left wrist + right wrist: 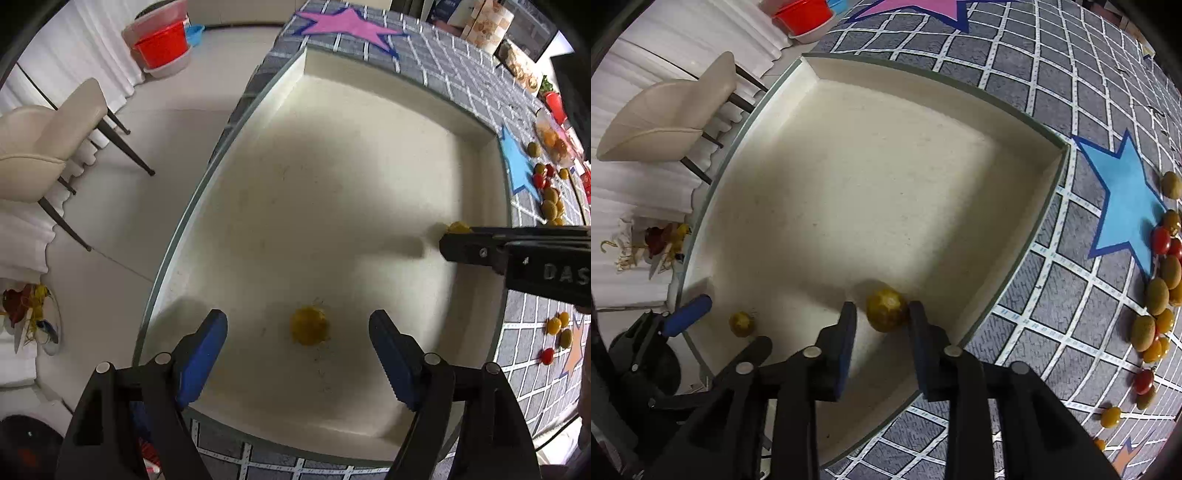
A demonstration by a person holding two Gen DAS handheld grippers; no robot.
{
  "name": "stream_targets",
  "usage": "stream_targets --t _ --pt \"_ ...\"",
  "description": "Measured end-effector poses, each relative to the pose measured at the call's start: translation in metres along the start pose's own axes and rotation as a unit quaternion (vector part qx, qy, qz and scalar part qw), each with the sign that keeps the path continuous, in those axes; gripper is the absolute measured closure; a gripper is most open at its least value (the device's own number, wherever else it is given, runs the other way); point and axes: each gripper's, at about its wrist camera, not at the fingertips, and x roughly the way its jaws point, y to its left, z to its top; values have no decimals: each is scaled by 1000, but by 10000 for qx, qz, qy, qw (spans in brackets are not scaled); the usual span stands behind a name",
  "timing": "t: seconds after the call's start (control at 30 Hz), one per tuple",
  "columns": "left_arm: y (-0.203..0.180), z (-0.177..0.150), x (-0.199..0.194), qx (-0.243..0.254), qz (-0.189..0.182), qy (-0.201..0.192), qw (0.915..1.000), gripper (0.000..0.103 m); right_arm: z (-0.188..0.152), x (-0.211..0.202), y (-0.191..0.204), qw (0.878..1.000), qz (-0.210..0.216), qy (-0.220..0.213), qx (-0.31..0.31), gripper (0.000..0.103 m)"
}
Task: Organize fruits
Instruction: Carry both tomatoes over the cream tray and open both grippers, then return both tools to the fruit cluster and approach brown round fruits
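Yellow-green fruit (pixel 309 325) lying loose on the floor of the cream tray (pixel 369 147), near its front wall, dead centre between the wide-spread fingers (pixel 205 354) of the left gripper (pixel 299 354) and touching neither. Second yellow-green fruit (pixel 887 309) further along the same tray, against the right-hand finger of the right gripper (pixel 882 332), fingers (pixel 846 332) parted with a gap showing on the other side. Out beyond the tray, scattered red and yellow fruits (pixel 1158 295) beside a blue star (pixel 1126 203) on the grey gridded counter (pixel 1052 55).
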Motion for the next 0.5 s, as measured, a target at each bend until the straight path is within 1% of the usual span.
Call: stream_targets --t 0.03,0.07,0.13,0.17,0.2,0.37,0.5 --pt "1 0 0 3 13 32 10000 23 0 -1 1 10000 23 -13 -6 59" --pt "2 -1 0 4 24 48 10000 23 0 -4 1 10000 63 -49 -5 54" --pt "1 0 -2 32 52 68 10000 23 -1 -13 1 9997 167 -160 0 27" --pt "0 1 -4 43 57 71 9999 23 0 -17 2 9995 222 -226 1 21" --pt "-2 2 -5 69 61 74 9999 23 -1 -24 2 9992 238 -319 18 18" --pt "-22 7 -15 317 110 45 9994 23 -5 -48 -13 9981 220 -537 189 18" --pt "-50 11 -27 606 48 -27 9981 23 -14 -67 -38 9969 68 -657 427 18"
